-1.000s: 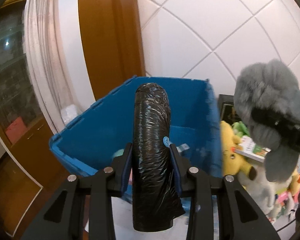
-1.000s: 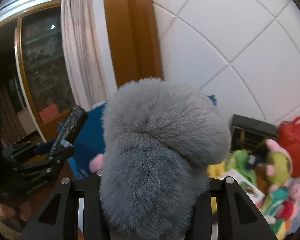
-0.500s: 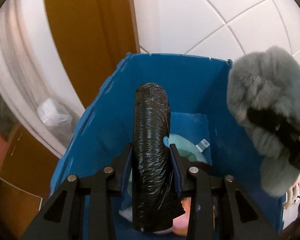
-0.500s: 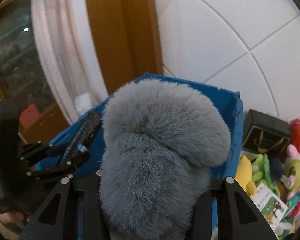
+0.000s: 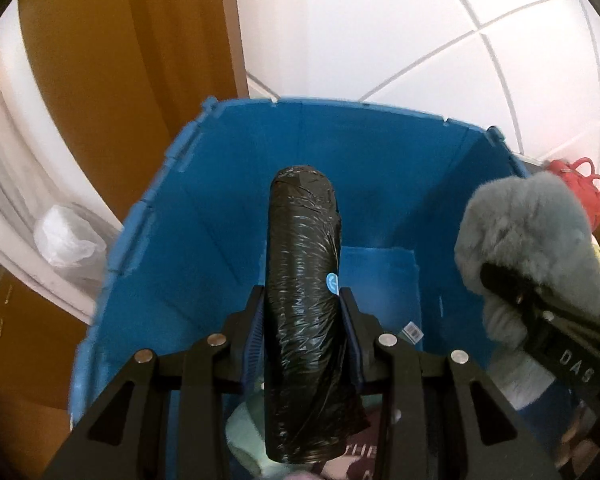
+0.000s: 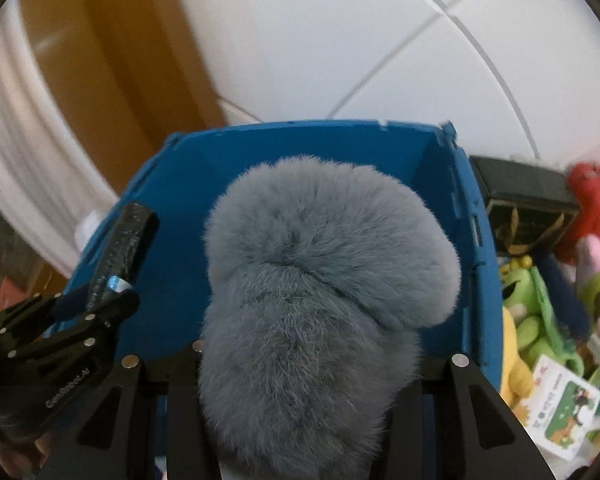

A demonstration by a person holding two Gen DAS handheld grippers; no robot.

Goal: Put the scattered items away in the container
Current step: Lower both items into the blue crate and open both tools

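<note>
Left hand-held gripper (image 5: 302, 320) and right hand-held gripper (image 6: 308, 364) both angle downward, clamped.

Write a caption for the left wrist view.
Left tongs grip a black bag roll above a blue bin; right tongs hold grey fluff.

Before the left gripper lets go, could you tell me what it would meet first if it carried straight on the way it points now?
Probably the blue bin's inside: the left gripper, clamped on the black bag roll, points down into it, towards the far wall or bare floor. Depth is unclear.
</note>
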